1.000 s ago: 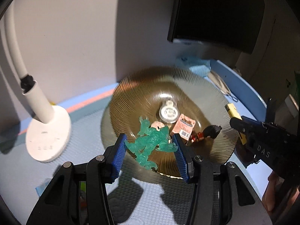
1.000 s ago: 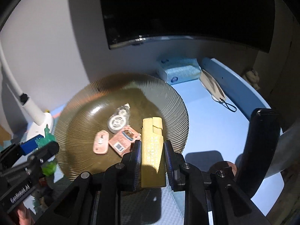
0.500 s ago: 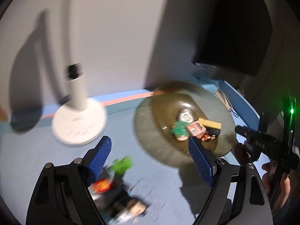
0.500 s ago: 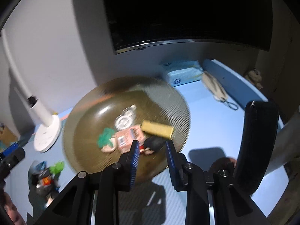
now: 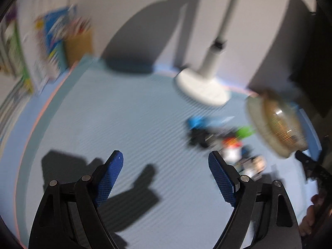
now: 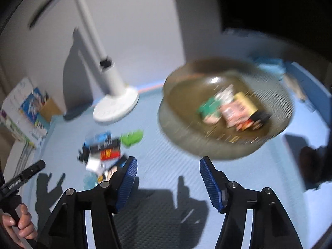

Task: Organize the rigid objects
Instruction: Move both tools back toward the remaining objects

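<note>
Both views are blurred by motion. The ribbed amber glass plate point(image 6: 178, 128) holds a green figure point(image 6: 208, 106), a pink packet point(image 6: 232, 113), a yellow bar point(image 6: 245, 101) and a small dark toy point(image 6: 258, 118). A pile of small toys point(image 6: 103, 151) lies on the blue mat left of the plate, with a green piece point(image 6: 131, 138) at its edge. My right gripper point(image 6: 167, 171) hovers over the mat in front of the plate, its jaws opening with nothing between them. My left gripper point(image 5: 165, 170) is open and empty over bare mat; the toy pile point(image 5: 224, 139) and plate point(image 5: 276, 122) lie to its right.
A white desk lamp base point(image 5: 202, 88) stands at the back of the mat, also the lamp base point(image 6: 116, 106) in the right wrist view. A box of books and pencils point(image 5: 60, 41) sits at the far left. A hand point(image 6: 19, 226) holds the left gripper's handle.
The left gripper let go of the green figure onto the plate, opened wide and swung left over bare mat. The right gripper dropped the yellow bar onto the plate and moved back, jaws widening.
</note>
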Demonstrator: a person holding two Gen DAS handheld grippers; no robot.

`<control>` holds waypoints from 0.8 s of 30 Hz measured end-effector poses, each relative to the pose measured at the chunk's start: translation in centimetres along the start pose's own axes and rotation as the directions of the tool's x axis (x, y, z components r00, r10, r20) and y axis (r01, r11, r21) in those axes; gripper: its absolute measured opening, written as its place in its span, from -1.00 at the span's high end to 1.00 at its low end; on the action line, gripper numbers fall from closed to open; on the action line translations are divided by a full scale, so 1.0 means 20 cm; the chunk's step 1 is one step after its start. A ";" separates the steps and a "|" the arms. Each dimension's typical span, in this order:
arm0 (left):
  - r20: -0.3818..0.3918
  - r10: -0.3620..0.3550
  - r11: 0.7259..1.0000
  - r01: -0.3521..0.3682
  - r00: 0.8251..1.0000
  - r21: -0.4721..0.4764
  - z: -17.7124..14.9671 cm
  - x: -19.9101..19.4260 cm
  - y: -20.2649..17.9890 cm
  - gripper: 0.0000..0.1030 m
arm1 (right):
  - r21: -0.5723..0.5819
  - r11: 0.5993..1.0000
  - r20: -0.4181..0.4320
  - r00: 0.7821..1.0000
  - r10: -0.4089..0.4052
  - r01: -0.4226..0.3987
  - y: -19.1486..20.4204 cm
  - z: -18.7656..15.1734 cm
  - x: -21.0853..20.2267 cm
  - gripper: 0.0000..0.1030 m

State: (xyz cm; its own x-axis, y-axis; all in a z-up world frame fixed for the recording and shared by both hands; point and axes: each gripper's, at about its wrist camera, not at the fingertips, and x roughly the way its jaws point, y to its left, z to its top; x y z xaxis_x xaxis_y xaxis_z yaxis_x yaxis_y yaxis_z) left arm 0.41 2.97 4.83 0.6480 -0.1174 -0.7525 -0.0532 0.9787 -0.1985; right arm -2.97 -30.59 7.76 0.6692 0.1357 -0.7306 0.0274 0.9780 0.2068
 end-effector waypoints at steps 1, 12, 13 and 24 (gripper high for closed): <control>-0.017 0.013 1.000 -0.013 1.000 -0.010 -0.03 0.04 0.04 -0.61 | -0.011 1.000 -0.009 1.000 0.003 -0.003 0.02 -0.04 0.05 -0.19; -0.018 0.030 0.999 -0.030 0.999 0.027 -0.18 0.15 0.10 -0.62 | -0.019 0.999 -0.058 0.998 0.031 -0.032 0.02 -0.19 0.26 -0.25; -0.022 0.032 0.999 -0.031 0.999 0.028 -0.18 0.15 0.10 -0.61 | -0.020 0.999 -0.066 0.997 0.033 -0.035 0.02 -0.19 0.27 -0.26; -0.021 0.037 0.997 -0.035 0.999 0.066 -0.18 0.14 0.07 -0.61 | -0.054 0.998 -0.061 0.997 0.042 -0.045 0.06 -0.20 0.26 -0.34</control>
State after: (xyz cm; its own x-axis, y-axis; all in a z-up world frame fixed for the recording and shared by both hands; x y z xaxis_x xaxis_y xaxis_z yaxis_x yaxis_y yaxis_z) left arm -0.60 3.39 0.13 0.6296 -0.0848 -0.7723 -0.0256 0.9912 -0.1297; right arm -2.33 -28.16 1.60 0.6229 0.1859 -0.7599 -0.0428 0.9780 0.2042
